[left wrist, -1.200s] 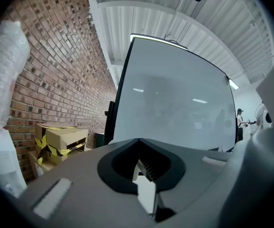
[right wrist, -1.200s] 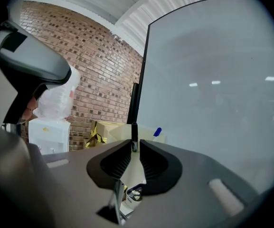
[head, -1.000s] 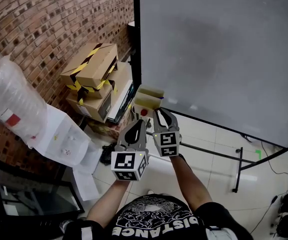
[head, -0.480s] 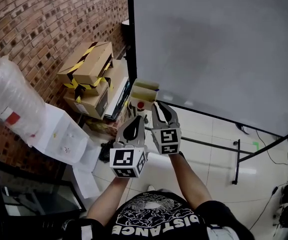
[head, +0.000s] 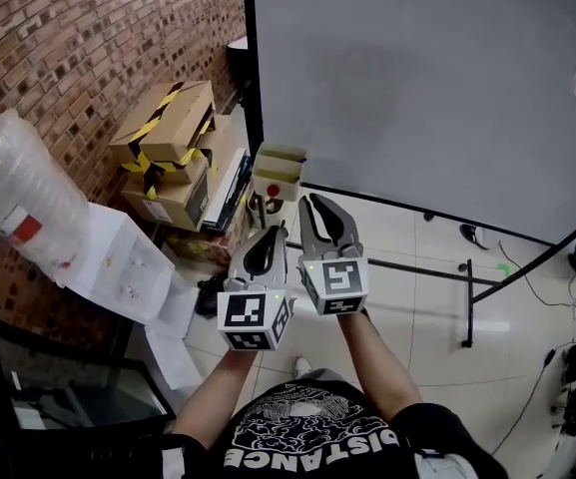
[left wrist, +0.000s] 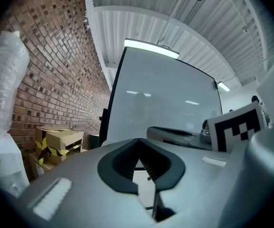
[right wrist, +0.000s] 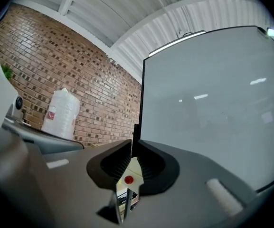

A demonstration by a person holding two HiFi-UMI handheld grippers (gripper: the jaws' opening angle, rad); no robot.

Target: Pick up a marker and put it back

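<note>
Little being changed since second ago: right tool (head: 313, 202) and left tool (head: 274, 236), both pressed together and empty, being held just short of holder box (head: 279, 168) at whiteboard (head: 417, 88). No marker being gripped yet.

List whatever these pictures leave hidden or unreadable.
- Marker: none visible in any view; the head view is too distant to show inside the pale box.
- Pale box, right gripper view: mostly masked by the right gripper jaws.
- Cardboard box labels, head view: too small.

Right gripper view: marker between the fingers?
No, the right gripper is empty: its fingers meet at the tips, only a distant red-dotted box shows behind.
</note>
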